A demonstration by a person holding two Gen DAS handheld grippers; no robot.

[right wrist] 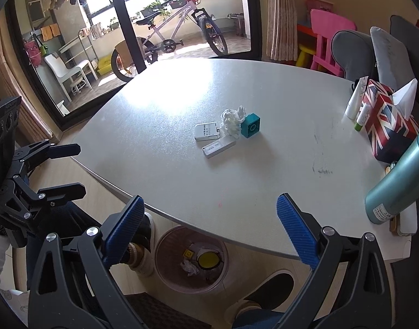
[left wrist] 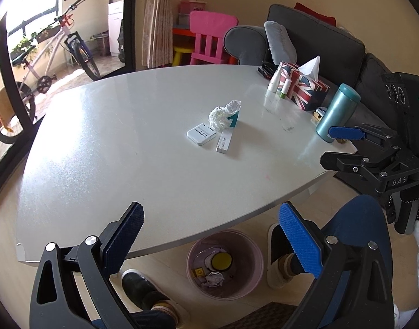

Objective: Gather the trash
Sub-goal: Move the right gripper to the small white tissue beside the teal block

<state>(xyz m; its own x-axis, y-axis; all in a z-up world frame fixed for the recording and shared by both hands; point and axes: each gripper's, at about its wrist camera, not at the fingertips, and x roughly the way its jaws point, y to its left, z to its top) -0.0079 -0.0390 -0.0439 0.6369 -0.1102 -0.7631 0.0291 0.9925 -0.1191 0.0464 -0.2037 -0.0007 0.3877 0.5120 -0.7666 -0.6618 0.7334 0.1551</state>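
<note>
2 claws, both mine, hang above the near table edge: my left gripper (left wrist: 211,235) and my right gripper (right wrist: 209,230) each have fingers spread wide, holding nothing. Below, on the floor, a pink bin (left wrist: 247,249) contains scraps. On the white table (right wrist: 165,170), mid-surface, a crumpled tissue (right wrist: 231,120) touches a teal block (right wrist: 250,129), with 2 white flat packets (right wrist: 206,131) just beside. A flag-patterned tissue box (right wrist: 387,120) stands farther right.
</note>
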